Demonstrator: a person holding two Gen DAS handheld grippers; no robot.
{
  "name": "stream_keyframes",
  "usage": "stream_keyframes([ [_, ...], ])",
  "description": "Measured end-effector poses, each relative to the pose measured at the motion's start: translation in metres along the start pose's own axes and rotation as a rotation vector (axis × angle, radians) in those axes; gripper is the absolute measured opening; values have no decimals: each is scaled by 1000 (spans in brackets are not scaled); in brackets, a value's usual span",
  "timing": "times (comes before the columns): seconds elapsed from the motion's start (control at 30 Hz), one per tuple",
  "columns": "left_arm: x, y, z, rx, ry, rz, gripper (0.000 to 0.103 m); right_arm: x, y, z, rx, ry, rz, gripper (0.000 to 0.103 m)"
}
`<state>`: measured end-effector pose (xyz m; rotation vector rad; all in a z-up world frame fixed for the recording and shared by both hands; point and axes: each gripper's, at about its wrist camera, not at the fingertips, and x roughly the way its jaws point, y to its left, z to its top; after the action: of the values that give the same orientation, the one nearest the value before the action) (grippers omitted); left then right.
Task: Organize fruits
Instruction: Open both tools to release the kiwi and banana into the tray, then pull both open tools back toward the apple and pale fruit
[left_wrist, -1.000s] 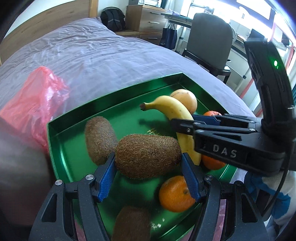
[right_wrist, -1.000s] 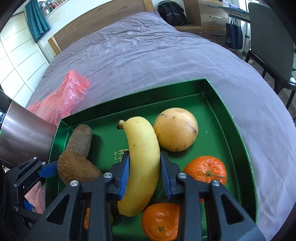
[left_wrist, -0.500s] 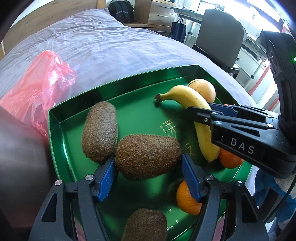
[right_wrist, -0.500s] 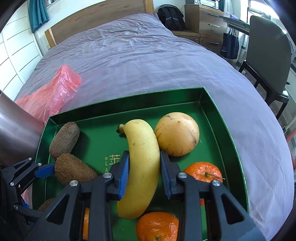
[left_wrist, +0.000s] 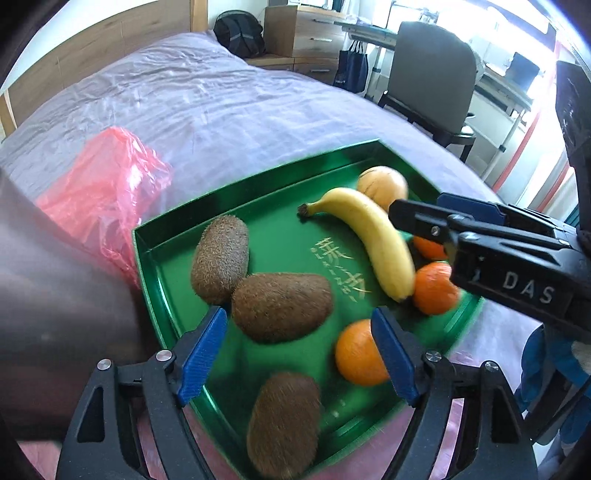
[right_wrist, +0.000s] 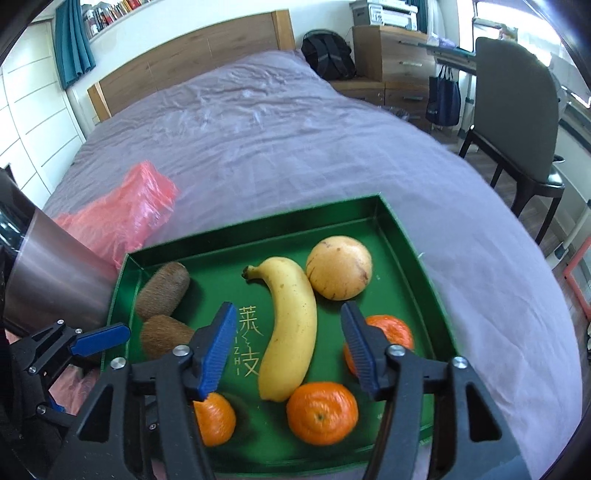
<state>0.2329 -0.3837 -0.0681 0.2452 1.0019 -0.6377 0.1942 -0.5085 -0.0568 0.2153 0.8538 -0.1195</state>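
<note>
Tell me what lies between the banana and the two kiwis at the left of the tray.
Only bare green tray floor with gold lettering lies between the banana and the two kiwis, as the right wrist view shows.

Wrinkled grey-purple bedsheet (right_wrist: 295, 147) across a wide bed, wooden headboard (right_wrist: 192, 59) behind it. Crumpled red plastic bag (right_wrist: 125, 218) lying on the sheet at left. Shiny metal cylinder (right_wrist: 48, 273) close to the lens, lower left, its nature unclear. Black backpack (right_wrist: 327, 53) beside a wooden drawer unit (right_wrist: 384, 51). Dark blue tote bag (right_wrist: 445, 98) hanging near a grey chair (right_wrist: 517, 110). Teal curtain (right_wrist: 74, 40) upper left, books on a shelf (right_wrist: 118, 11) above.
</note>
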Motion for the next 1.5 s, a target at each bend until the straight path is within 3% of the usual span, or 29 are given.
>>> stream_keyframes([
  [0.2, -53, -7, -24, 38, -42, -35, 76, -57, -3, -14, 15, -53, -35, 96],
  [0.47, -126, 10, -80, 40, -94, 11, 79, -113, 25, -56, -19, -51, -29, 102],
  [0.87, -198, 51, -161, -18, -112, 87, 79, -171, 80, -117, -49, -48, 35, 103],
  [1.07, -235, 86, -197, -98, -166, 137, 80, -183, 109, -148, -67, -25, 80, 103],
  [1.2, -254, 108, -219, -152, -199, 177, 89, -187, 133, -164, -105, -12, 104, 103],
  [1.5, -285, 158, -273, -279, -223, 253, 90, -180, 197, -191, -202, 58, 184, 103],
])
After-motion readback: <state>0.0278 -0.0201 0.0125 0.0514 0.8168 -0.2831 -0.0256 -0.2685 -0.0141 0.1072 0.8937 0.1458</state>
